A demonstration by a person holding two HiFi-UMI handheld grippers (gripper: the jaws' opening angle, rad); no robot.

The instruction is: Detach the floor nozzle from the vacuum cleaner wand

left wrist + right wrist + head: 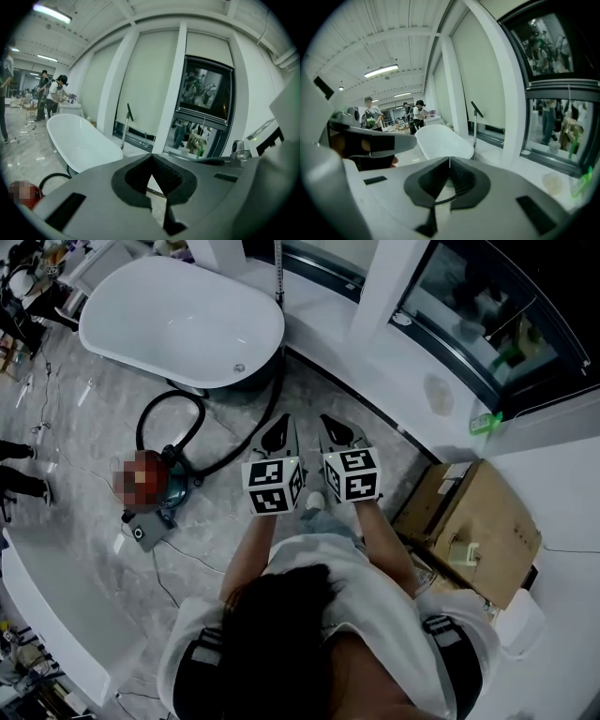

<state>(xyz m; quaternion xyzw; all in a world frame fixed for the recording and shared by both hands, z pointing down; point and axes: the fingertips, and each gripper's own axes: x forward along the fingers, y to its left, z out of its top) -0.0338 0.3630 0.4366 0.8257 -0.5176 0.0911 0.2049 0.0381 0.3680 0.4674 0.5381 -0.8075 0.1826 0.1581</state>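
The vacuum's red and teal canister (157, 486) sits on the marble floor at the left, partly under a blur patch. Its black hose (184, 409) loops over the floor and runs up past the tub's end. The thin wand (279, 276) stands upright by the window ledge behind the tub; it also shows in the left gripper view (125, 127) and the right gripper view (475, 123). Its lower end and the floor nozzle are hidden behind the tub. My left gripper (281, 421) and right gripper (329, 420) are side by side in the air, both shut and empty, well short of the wand.
A white bathtub (112, 329) stands ahead on the left. A raised white ledge (375, 381) curves along the window wall. A cardboard box (487, 521) lies at the right. Thin cables (164, 577) cross the floor. People (55, 91) stand in the far background.
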